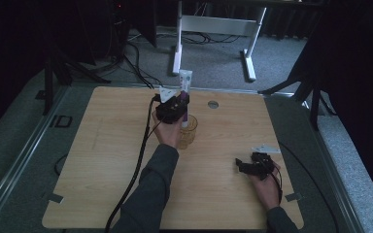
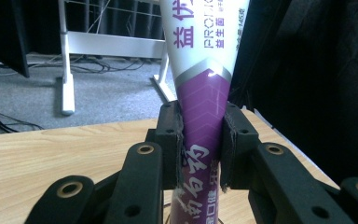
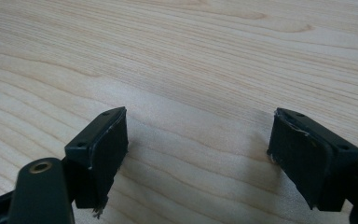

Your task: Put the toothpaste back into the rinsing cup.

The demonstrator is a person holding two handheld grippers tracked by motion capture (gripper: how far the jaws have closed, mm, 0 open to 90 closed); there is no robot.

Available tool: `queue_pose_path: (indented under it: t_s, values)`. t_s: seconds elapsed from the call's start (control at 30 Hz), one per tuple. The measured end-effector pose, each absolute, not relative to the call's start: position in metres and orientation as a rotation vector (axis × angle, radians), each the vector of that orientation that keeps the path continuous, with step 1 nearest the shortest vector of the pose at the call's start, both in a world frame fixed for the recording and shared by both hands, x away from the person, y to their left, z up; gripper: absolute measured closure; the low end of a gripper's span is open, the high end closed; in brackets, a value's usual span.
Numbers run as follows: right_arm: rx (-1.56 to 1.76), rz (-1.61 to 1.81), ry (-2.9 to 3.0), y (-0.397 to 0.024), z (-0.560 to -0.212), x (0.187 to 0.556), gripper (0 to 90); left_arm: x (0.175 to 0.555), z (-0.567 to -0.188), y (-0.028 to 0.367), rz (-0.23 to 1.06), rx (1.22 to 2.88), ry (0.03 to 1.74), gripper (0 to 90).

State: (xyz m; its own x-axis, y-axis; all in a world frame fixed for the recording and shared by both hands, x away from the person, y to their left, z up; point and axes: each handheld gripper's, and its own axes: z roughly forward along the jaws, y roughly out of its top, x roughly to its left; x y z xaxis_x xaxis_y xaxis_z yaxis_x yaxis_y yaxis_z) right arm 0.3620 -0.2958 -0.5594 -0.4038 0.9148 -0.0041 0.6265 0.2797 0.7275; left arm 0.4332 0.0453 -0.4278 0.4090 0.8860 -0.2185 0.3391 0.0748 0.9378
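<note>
A white and purple tube [image 1: 186, 80] stands upright with its wide crimped end at the top, and my left gripper [image 1: 178, 104] is shut on its purple middle. In the left gripper view both pads [image 2: 175, 135] press the tube [image 2: 205, 88] from either side. The tube's lower end hangs just over, or slightly inside, a translucent amber cup [image 1: 188, 134] at the middle of the wooden table [image 1: 102, 160]; I cannot tell which. My right gripper [image 1: 243, 166] rests low on the table at the right, open. Between its pads [image 3: 105, 149] lies bare wood [image 3: 191, 56].
A round metal grommet [image 1: 213, 104] sits in the tabletop behind the cup. A white desk frame [image 1: 213, 26] and cables lie on the grey floor beyond the far edge. Dark stands flank the table left and right. The left gripper's cable [image 1: 138, 160] trails toward the front edge.
</note>
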Motion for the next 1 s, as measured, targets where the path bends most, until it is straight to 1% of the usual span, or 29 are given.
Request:
queue_pose_path:
  t_s: [0.53,0.67,1.0]
  values:
    - [1.384,0.921,2.134,-0.295,-0.559,0.361,19.5,0.440,-0.438,0.040,0.589,1.546,1.144,71.9]
    - [1.385,0.921,2.135,-0.295,-0.559,0.361,19.5,0.438,-0.441,0.038,0.591,1.601,1.125,71.8]
    - [1.385,0.921,2.135,-0.295,-0.559,0.361,19.5,0.437,-0.448,0.039,0.576,1.664,1.117,71.6]
